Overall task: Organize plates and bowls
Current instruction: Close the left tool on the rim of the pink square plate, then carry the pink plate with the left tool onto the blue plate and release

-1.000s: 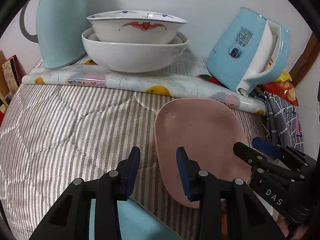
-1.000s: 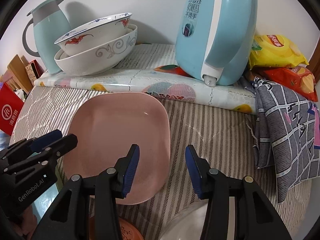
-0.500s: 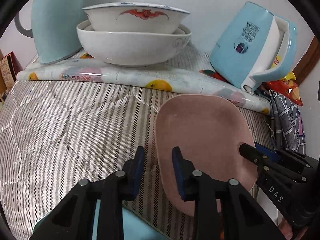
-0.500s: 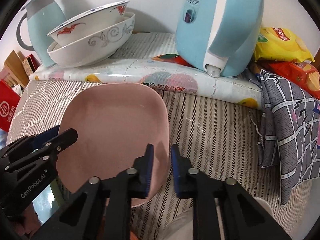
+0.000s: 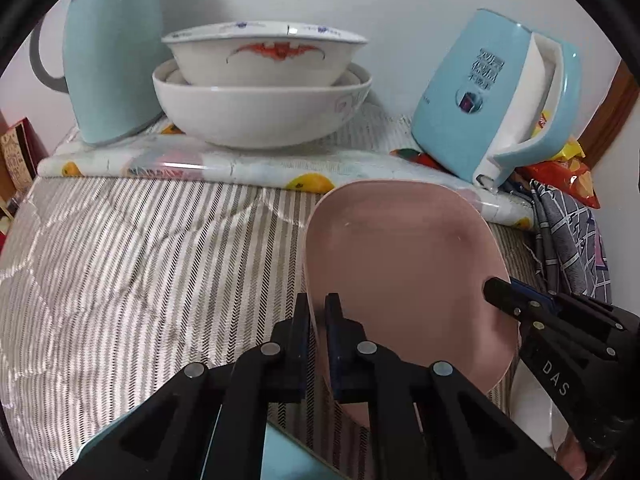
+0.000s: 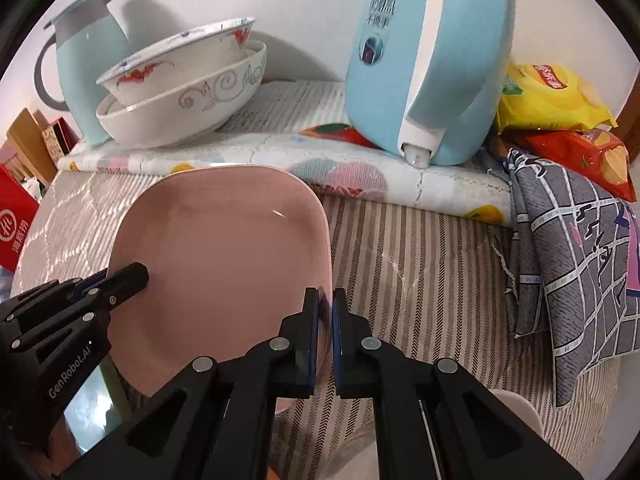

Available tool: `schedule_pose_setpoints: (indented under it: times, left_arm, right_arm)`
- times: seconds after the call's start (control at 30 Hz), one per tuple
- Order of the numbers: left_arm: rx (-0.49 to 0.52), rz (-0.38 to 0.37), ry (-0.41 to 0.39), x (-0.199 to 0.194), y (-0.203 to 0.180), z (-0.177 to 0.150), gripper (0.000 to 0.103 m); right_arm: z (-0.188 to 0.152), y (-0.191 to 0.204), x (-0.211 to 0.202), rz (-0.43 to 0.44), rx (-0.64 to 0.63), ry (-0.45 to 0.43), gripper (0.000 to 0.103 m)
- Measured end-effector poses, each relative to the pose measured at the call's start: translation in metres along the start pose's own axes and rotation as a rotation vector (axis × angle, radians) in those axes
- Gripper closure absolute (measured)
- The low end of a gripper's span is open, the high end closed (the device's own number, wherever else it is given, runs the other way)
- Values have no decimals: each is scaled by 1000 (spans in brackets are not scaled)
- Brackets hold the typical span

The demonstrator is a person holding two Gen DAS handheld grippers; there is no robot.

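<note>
A pale blue kettle [image 6: 424,64] stands on a fruit-print mat [image 6: 256,156] at the back, beside a wall. A light green jug [image 6: 86,64] with a grey handle stands at the mat's other end. A striped cloth [image 5: 140,260] covers the surface in front. Yellow and red snack bags [image 6: 560,108] lie behind a grey checked cloth [image 6: 576,256]. A red box [image 6: 14,228] sits at the far edge.

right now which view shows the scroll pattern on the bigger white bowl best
The right wrist view: the grey scrollwork runs plainly along the side of the bigger white bowl, which holds the bat-painted bowl. The left wrist view shows the same bowl almost plain, with only a faint bit of pattern at its right edge.
</note>
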State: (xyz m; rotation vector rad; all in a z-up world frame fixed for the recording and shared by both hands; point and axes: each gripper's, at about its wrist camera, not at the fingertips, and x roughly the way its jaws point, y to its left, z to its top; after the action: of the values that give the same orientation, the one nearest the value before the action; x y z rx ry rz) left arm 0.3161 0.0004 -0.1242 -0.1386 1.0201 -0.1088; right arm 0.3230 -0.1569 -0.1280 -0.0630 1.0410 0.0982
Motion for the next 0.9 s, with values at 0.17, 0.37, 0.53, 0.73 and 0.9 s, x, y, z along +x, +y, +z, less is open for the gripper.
schedule_pose_setpoints:
  times: [0.17, 0.37, 0.53, 0.73, 0.9]
  left_arm:
    - [-2, 0, -24, -20, 5, 1, 95]
    - [-12, 4, -46, -40, 10, -2, 95]
    - [-24, 3, -64, -57, 12, -10, 95]
    - [-37, 4, -82, -79, 17, -22, 95]
    - [-50, 10, -92, -94, 21, -32, 95]
  right_arm:
    - [3, 2, -15, 9, 5, -30, 97]
    - [0, 6, -37, 27, 2, -63, 98]
    - [-6, 14, -57, 34, -7, -91, 98]
    - [-15, 24, -74, 42, -18, -111, 98]
    - [-25, 32, -91, 48, -24, -129, 98]
